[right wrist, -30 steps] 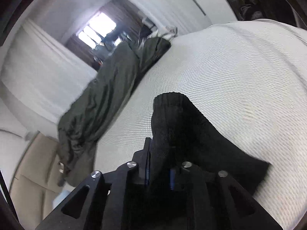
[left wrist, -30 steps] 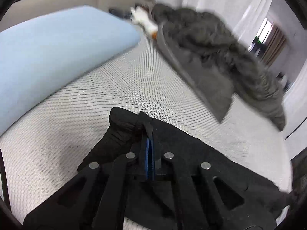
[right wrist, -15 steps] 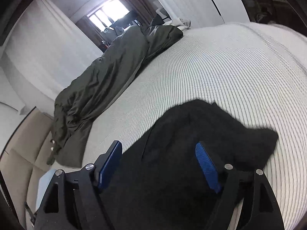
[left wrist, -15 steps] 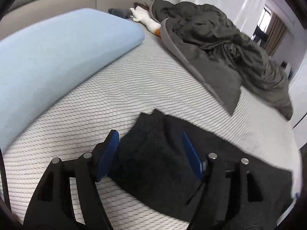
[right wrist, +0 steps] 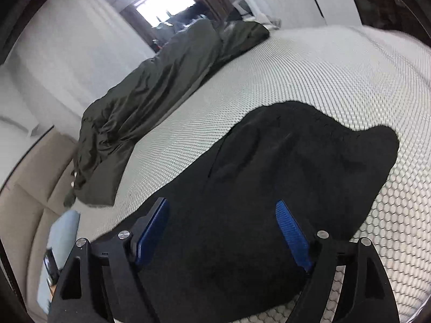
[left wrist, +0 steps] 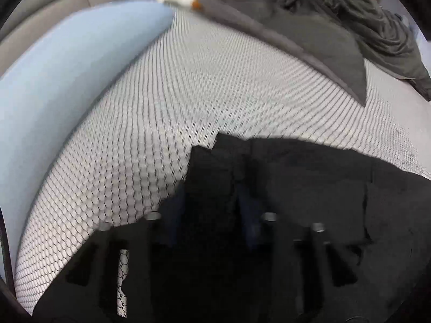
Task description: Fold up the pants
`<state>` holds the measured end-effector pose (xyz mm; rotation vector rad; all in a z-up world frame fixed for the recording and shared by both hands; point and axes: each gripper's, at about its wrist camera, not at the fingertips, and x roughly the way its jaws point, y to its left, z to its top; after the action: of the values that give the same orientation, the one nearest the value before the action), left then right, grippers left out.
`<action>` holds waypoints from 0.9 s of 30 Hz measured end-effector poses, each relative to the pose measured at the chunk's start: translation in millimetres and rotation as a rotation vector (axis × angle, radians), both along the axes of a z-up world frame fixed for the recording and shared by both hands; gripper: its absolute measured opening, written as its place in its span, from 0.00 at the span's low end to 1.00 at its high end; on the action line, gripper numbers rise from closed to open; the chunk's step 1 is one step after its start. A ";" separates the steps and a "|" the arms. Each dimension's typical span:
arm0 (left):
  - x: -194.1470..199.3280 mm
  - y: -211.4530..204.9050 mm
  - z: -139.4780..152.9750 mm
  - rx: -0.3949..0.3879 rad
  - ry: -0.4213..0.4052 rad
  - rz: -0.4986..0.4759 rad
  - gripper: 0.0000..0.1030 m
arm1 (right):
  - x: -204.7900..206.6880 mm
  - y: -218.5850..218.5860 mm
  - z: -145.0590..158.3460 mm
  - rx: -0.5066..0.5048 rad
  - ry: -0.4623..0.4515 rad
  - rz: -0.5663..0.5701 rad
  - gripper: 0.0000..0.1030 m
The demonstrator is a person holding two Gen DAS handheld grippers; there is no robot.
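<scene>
Black pants lie on the white honeycomb-patterned bed cover. In the blurred left wrist view my left gripper is closing on a raised fold at the pants' corner, and the dark cloth fills the narrow gap between its jaws. In the right wrist view the pants spread out as a rumpled black sheet. My right gripper hovers just above them, open wide. Its blue pads stand apart from the cloth and nothing is pinched between them.
A light blue pillow lies left of the pants by the beige headboard. A crumpled dark grey duvet covers the far side of the bed, also in the right wrist view as the duvet. White curtains and a window stand behind.
Both grippers let go of the pants and opened half a second ago. The left one has since dropped onto the corner and narrowed around a fold. The right one stays open and slid along the cloth.
</scene>
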<state>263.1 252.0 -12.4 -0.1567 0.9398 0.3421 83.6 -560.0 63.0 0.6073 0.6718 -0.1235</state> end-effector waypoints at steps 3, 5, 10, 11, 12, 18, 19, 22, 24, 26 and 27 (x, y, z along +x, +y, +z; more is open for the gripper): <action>-6.6 -13.9 29.4 0.101 -0.095 -0.016 0.14 | 7.5 -5.3 -1.2 0.029 -0.005 -0.029 0.80; -5.4 -12.0 49.7 0.096 -0.152 -0.005 0.15 | 9.4 -6.2 1.4 0.029 -0.023 -0.045 0.80; 29.3 5.2 30.6 0.126 -0.015 0.083 0.35 | 12.7 -4.4 3.6 0.019 -0.029 -0.042 0.80; 36.5 3.7 17.2 0.135 0.045 0.096 0.36 | 10.9 -6.0 2.4 0.018 -0.027 -0.048 0.80; 36.8 7.7 5.0 0.119 0.107 0.110 0.37 | 8.4 -9.2 1.3 0.025 -0.023 -0.054 0.80; -34.2 15.3 29.7 -0.112 -0.034 0.124 0.43 | -5.7 -27.0 3.9 0.047 -0.032 -0.074 0.80; -48.3 16.2 37.0 -0.146 -0.059 0.134 0.49 | -7.7 -29.9 3.7 0.057 -0.031 -0.072 0.80; -99.0 11.9 54.0 -0.301 -0.125 0.154 0.56 | -14.4 -36.9 1.7 0.097 -0.030 -0.060 0.80; -126.0 5.5 51.8 -0.419 -0.136 0.165 0.56 | -18.7 -38.5 1.6 0.123 -0.032 -0.046 0.80; -146.3 -10.0 40.8 -0.567 -0.124 0.153 0.56 | -24.2 -38.3 2.3 0.141 -0.038 -0.028 0.80; -150.1 -17.9 32.8 -0.623 -0.106 0.140 0.56 | -27.4 -38.3 3.0 0.147 -0.039 -0.017 0.80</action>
<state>113.0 234.1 20.4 -0.8060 0.9082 0.1575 56.2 -598.3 66.0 0.7550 0.6421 -0.0782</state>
